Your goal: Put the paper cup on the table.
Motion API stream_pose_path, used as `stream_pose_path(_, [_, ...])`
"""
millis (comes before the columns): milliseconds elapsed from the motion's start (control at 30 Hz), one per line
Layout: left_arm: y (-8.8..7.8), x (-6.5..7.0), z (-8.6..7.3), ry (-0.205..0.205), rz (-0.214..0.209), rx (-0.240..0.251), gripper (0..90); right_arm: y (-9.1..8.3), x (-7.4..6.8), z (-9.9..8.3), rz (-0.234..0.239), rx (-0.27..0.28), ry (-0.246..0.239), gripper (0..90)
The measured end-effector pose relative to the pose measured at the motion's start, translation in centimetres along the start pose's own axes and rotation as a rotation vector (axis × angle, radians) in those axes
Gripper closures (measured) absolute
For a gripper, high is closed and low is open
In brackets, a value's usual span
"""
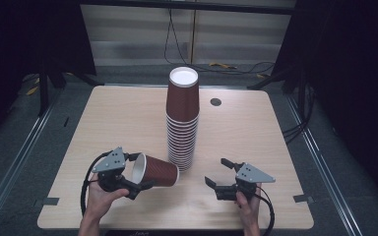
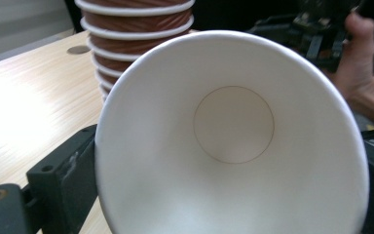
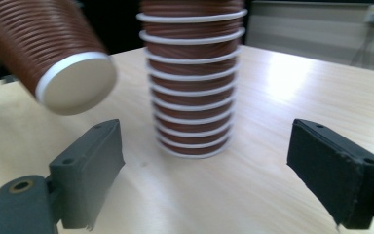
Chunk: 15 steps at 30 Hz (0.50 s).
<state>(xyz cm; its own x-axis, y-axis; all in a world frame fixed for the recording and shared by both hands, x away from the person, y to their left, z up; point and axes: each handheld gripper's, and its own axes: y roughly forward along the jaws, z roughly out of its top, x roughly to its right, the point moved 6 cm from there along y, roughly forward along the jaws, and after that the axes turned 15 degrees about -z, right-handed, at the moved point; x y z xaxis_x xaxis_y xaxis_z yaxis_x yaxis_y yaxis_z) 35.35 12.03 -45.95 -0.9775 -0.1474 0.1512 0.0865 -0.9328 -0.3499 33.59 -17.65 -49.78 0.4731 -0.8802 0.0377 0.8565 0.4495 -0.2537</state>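
Blocking most of the left gripper view, single brown ribbed paper cup (image 2: 233, 141) clamped in left gripper (image 1: 137, 173), lying sideways, mouth toward gripper, base toward tall stack of brown paper cups (image 1: 182, 120) just beside it, wooden table (image 1: 118, 123), stack top cut off in both gripper views, right gripper (image 1: 217, 173) jaws spread, nothing held.

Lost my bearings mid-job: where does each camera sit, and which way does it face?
High view: above the person's side, looking forward and down at the table; forearms, left claw, right claw.
Left gripper view: on the left claw, looking into the held cup.
Right gripper view: on the right claw, facing the cup stack.
All share the stack and cup.
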Motion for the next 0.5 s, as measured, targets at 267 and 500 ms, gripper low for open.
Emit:
stream_pose_path(267, [-1.2, -1.0, -0.4, -0.055, 0.067, -0.044, 5.2, -0.6, 2.2, -0.8, -0.26, 0.088, 0.069, 13.0])
stream_pose_path(500, [-2.5, -2.3, -0.3, -0.107, 0.143, -0.063, 5.1, -1.2, 3.8, -1.4, -0.434, 0.147, 0.098, 12.6])
